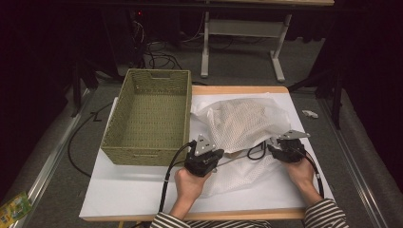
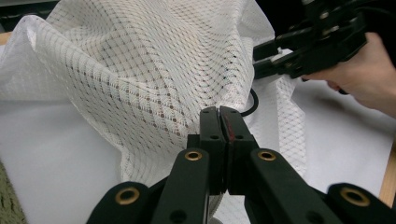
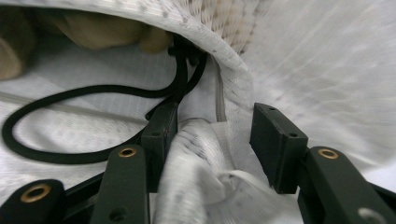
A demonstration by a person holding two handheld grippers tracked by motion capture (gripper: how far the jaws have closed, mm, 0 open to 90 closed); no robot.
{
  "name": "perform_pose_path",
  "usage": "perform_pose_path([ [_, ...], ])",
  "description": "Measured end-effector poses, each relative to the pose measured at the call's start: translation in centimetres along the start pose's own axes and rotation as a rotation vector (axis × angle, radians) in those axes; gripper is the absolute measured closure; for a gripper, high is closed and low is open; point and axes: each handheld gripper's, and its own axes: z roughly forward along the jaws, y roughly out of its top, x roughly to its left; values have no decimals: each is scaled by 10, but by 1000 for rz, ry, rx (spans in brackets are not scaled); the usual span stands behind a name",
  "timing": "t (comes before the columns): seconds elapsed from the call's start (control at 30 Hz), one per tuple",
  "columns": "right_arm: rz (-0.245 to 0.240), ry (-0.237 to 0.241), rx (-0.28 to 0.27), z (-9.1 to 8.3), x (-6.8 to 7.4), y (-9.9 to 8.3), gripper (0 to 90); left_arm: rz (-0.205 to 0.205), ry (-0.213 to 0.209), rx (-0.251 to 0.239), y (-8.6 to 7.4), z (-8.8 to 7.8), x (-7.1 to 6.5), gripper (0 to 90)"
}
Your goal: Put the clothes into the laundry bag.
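Left gripper (image 2: 219,116) jaws pinched tight on white mesh laundry bag (image 1: 237,121); right gripper (image 3: 212,135) jaws parted, fabric loose between. Its view shows black cord loop (image 3: 70,123). High view adds 1 green woven basket (image 1: 147,118) beside the bag.

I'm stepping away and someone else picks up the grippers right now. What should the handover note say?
Left gripper: shut on the edge of the white mesh bag, near its front left side.
Right gripper: jaws apart, a bunched fold of the mesh between them but not pinched; the black cord loop lies just beside it.
The bag lies crumpled on the white table sheet, right of the woven basket, which holds nothing.
Done: one side of the bag gripped.
Left: likely regrip with the right gripper, then handle the bag, perhaps into the basket.
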Motion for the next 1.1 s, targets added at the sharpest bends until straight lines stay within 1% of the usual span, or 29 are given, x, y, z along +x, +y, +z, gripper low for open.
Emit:
perform_pose_path([
  [0.07, 7, 13, 32, 7, -2, -1, 582, -2, 9, 3, 0, 1, 1, 885],
  [0.1, 17, 35, 35, 8, -3, -2, 643, -1, 12, 5, 0, 1, 1, 884],
  [0.2, -6, 62, 62, 4, -5, -2, 802, 2, 14, 7, 0, 1, 1, 884],
  [0.23, -18, 70, 66, 3, -6, -3, 831, 3, 14, 7, 0, 2, 1, 885],
  [0.27, -26, 69, 66, 1, -7, -3, 839, 4, 15, 4, 0, 2, 1, 885],
  [0.37, -42, 99, 24, -14, -8, -9, 841, -2, 20, -8, 1, 0, 1, 885],
  [0.53, -55, 120, -57, -55, -16, -28, 835, 4, 33, -16, 3, -5, 3, 886],
  [0.57, -53, 123, -64, -62, -18, -33, 835, 2, 36, -18, 3, -5, 3, 885],
  [0.63, -52, 120, -73, -73, -23, -44, 833, 8, 40, -7, 1, -6, 3, 885],
  [0.67, -48, 127, -77, -78, -25, -49, 832, 12, 43, 1, 0, -6, 2, 885],
  [0.73, -41, 139, -71, -82, -29, -60, 828, 20, 41, 26, -6, -4, 1, 883],
  [0.77, -37, 151, -62, -82, -30, -65, 826, 20, 41, 26, -6, -4, 1, 879],
  [0.8, -37, 161, -57, -82, -29, -68, 824, 21, 44, 43, -12, -3, 0, 878],
  [0.87, -45, 165, -40, -78, -27, -72, 814, 23, 47, 66, -18, 0, -1, 872],
  [0.97, -45, 178, -28, -73, -23, -74, 769, 27, 45, 103, -25, 3, -1, 842],
  [1.03, -47, 181, -39, -73, -21, -73, 740, 35, 54, 116, -29, 3, -2, 831],
  [1.1, -52, 175, -65, -76, -20, -71, 728, 32, 55, 108, -31, 2, -1, 818],
])
